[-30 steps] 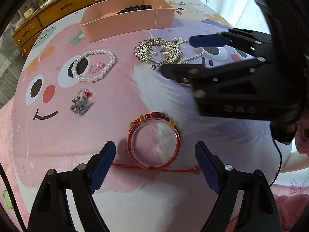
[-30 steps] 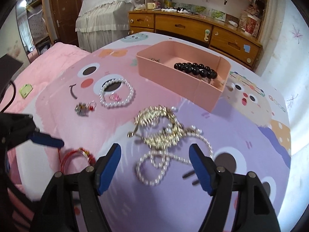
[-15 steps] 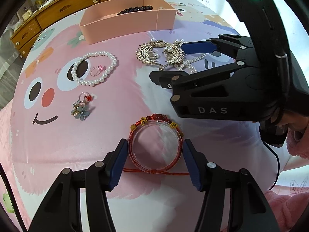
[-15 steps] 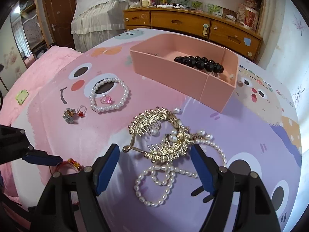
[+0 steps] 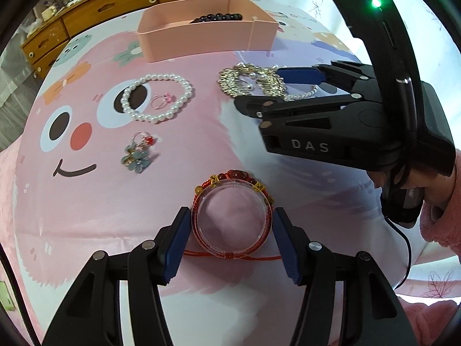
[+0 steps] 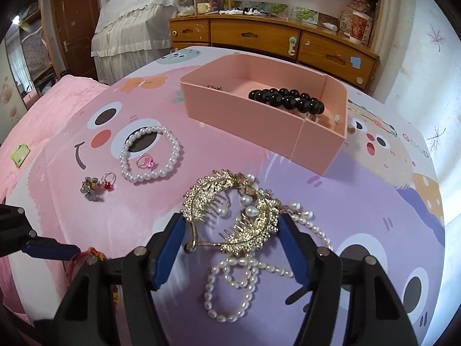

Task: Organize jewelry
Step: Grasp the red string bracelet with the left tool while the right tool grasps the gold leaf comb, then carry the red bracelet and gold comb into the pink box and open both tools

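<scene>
A red beaded bracelet [image 5: 230, 174] wrapped round a clear ring lies on the cartoon-print cloth [image 5: 86, 201]. My left gripper [image 5: 230, 225] is shut on it, a blue pad against each side. A gold hair comb [image 6: 210, 199] with pearl drops lies across a pearl necklace [image 6: 230, 288]. My right gripper [image 6: 230, 225] straddles the comb, its jaws closing, the pads close beside the comb without clearly pressing it. In the left wrist view the right gripper [image 5: 256, 89] reaches in from the right over the comb [image 5: 230, 83].
A pink box [image 6: 259, 127] at the back holds a black bead bracelet [image 6: 285, 101]. A pearl bracelet [image 5: 157, 98] rings a pink ring [image 5: 162, 99]; a flower ring [image 5: 137, 158] and a red ring [image 5: 145, 139] lie nearer. A wooden dresser [image 6: 259, 37] stands behind; a pink sleeve [image 5: 440, 216] is at right.
My left gripper's jaws closed in from wide apart onto the red bracelet. My right gripper moved forward from the pearl necklace to the gold comb and its jaws narrowed.
</scene>
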Motion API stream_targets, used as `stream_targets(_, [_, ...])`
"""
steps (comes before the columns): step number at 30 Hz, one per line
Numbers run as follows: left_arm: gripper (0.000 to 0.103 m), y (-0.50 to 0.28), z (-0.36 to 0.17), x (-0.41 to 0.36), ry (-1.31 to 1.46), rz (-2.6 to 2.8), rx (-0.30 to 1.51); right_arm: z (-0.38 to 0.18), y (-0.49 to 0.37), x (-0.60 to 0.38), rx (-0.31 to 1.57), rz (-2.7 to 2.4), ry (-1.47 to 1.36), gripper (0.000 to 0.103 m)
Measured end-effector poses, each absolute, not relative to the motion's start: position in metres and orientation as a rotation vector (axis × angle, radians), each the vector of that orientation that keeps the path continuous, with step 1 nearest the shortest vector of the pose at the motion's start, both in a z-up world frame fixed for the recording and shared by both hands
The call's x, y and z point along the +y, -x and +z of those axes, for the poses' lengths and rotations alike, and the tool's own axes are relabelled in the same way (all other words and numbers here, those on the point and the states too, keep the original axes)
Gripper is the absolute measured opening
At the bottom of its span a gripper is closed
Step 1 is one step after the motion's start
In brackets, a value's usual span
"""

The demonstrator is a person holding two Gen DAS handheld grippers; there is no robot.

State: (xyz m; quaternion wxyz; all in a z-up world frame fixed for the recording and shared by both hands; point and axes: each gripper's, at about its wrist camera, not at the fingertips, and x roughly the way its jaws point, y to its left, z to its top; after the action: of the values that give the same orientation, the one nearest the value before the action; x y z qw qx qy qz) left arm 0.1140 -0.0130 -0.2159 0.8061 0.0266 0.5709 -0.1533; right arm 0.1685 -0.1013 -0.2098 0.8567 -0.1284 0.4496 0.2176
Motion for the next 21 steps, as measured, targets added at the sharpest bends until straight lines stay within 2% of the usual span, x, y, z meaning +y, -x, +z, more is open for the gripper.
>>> stream_targets(10, [0.056,-0.120,-0.197,0.005,-0.074,-0.343,1.226,-0.198,-0.163,-0.100,0.955,0.421,0.246,0.066])
stream_targets(21, [0.056,-0.155,-0.160,0.031,-0.121,-0.374,1.109,-0.165,-0.159,-0.096,0.929,0.428,0.171,0.066])
